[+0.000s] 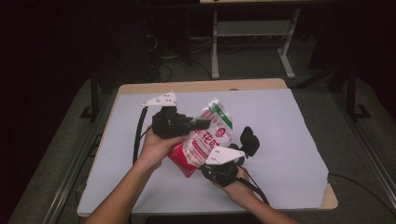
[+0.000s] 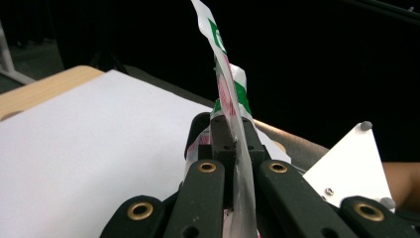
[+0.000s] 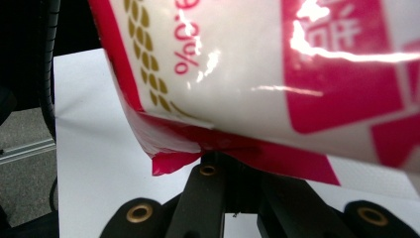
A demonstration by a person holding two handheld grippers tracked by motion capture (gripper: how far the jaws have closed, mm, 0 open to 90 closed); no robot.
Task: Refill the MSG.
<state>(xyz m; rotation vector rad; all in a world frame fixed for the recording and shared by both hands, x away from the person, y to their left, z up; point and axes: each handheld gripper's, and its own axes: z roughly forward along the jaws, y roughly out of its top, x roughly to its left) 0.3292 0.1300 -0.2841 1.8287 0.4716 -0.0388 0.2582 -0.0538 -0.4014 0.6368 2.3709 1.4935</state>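
Note:
A plastic bag (image 1: 210,133), white with red print, a green top band and a red bottom, is held up tilted over the white sheet (image 1: 280,116). My left gripper (image 1: 201,124) comes in from the left and is shut on the bag's thin upper edge. In the left gripper view the film (image 2: 225,84) stands on edge between the pads of that gripper (image 2: 229,144). My right gripper (image 1: 203,168) is below, near the front, shut on the bag's red bottom seam. The right gripper view shows the seam (image 3: 198,141) pinched in that gripper (image 3: 233,158) and the full bag (image 3: 237,64) above.
The sheet covers a wooden table (image 1: 196,86). A small black object (image 1: 250,139) sits just behind the right gripper. Beyond the table's far edge are a metal frame (image 1: 215,46) and cables on a dark floor. The right gripper's grey plate (image 2: 351,168) shows in the left gripper view.

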